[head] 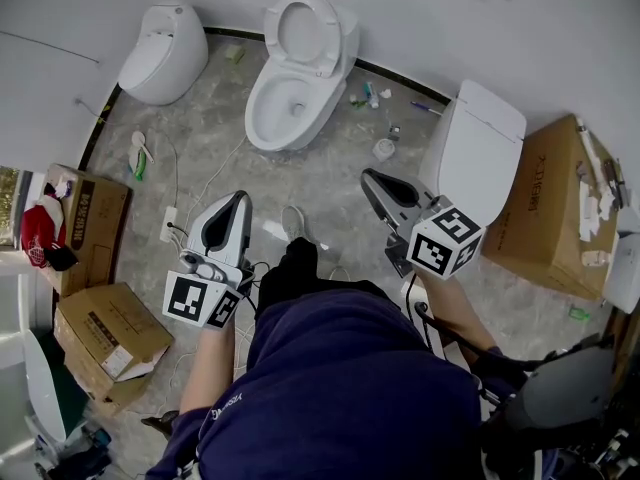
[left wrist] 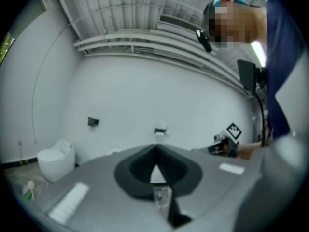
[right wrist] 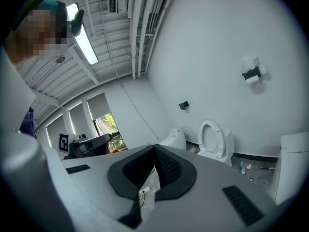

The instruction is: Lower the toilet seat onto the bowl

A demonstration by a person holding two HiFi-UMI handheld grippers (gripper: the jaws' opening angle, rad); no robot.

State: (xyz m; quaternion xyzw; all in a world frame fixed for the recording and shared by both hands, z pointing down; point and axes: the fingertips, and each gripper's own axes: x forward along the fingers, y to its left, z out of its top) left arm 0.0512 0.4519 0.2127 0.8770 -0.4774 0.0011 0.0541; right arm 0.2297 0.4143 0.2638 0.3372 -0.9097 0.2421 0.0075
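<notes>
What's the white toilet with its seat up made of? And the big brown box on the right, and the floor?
The toilet looks like glossy white glazed ceramic, smooth with a soft shine. The big brown box looks like matte cardboard, with taped flaps. The floor seems to be mottled grey stone or tile; I can't tell which.

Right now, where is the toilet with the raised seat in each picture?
Head view: toilet at top centre.
Left gripper view: not clearly in it.
Right gripper view: toilet right of centre.
Shared landmark: egg-shaped toilet, in all three.
</notes>
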